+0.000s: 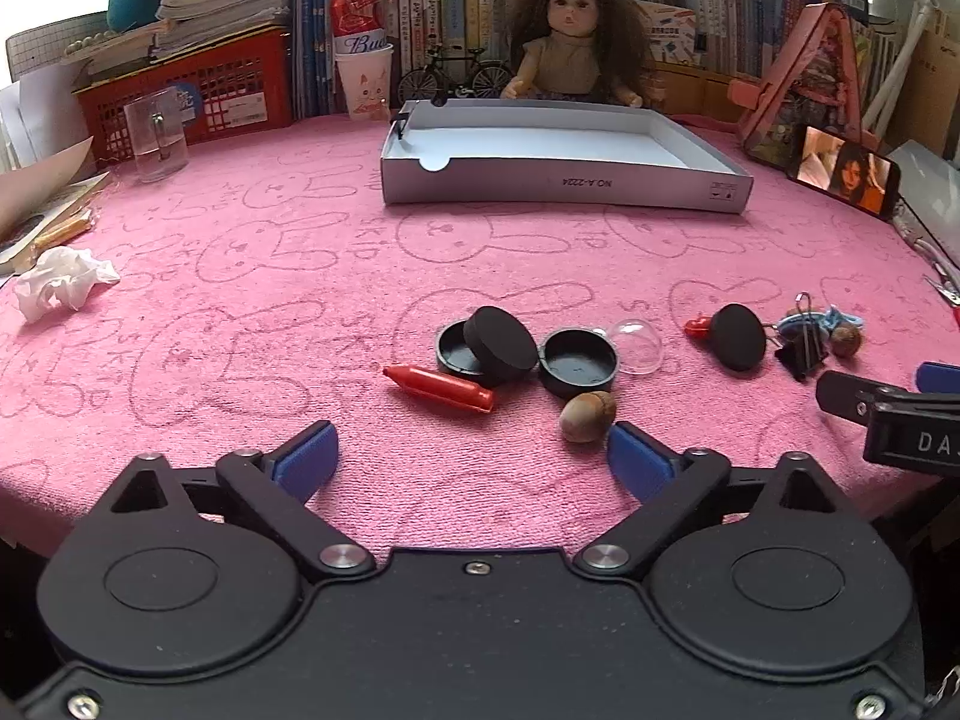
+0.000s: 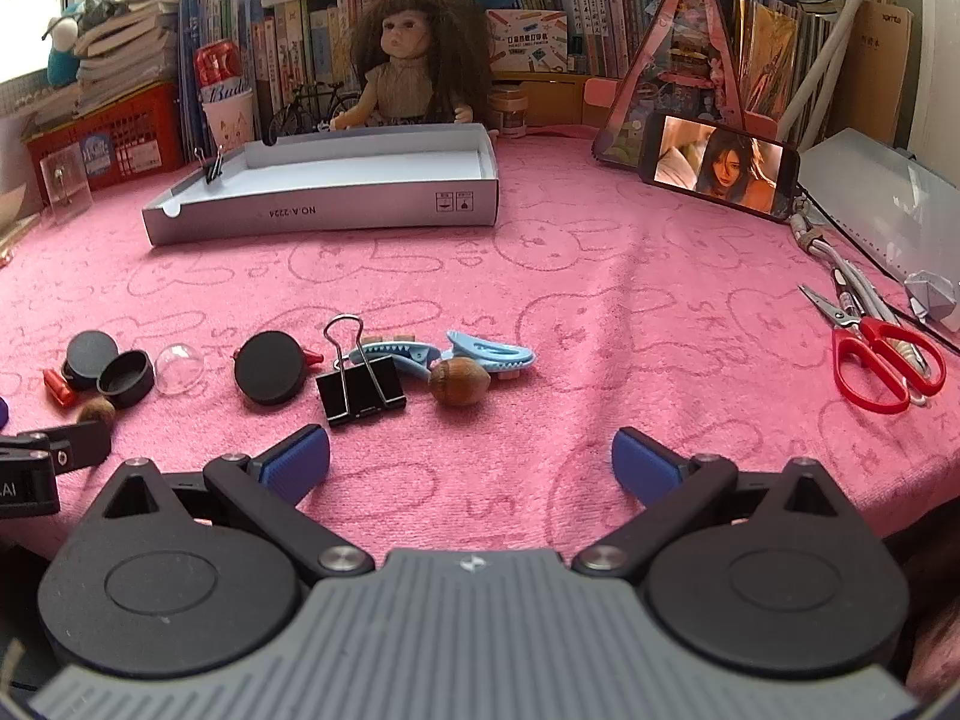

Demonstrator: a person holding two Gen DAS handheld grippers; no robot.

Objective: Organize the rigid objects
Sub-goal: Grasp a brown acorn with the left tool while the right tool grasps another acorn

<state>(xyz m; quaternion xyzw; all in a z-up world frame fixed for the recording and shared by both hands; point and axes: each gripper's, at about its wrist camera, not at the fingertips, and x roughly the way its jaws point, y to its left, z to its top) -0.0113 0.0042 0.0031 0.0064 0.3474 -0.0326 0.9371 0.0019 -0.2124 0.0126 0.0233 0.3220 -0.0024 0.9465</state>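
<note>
Small items lie on the pink cloth. In the left wrist view, a red pen cap (image 1: 441, 387), two black round lids (image 1: 501, 345) with a third (image 1: 577, 363), a clear dome (image 1: 636, 345) and an acorn (image 1: 588, 416) sit just ahead of my left gripper (image 1: 471, 459). It is open and holds nothing; the acorn is beside its right pad. My right gripper (image 2: 471, 462) is also open and empty. Ahead of it to the left lie a black binder clip (image 2: 360, 390), another acorn (image 2: 459, 381), blue hair clips (image 2: 489, 354) and a black disc (image 2: 268, 366). A white box tray (image 2: 324, 210) stands at the back.
Red scissors (image 2: 888, 366) lie at the right edge, and a phone (image 2: 720, 171) leans at the back right. A doll (image 1: 567, 42), books and a red basket (image 1: 192, 90) line the rear. A glass (image 1: 157, 132) and crumpled tissue (image 1: 63, 288) sit on the left.
</note>
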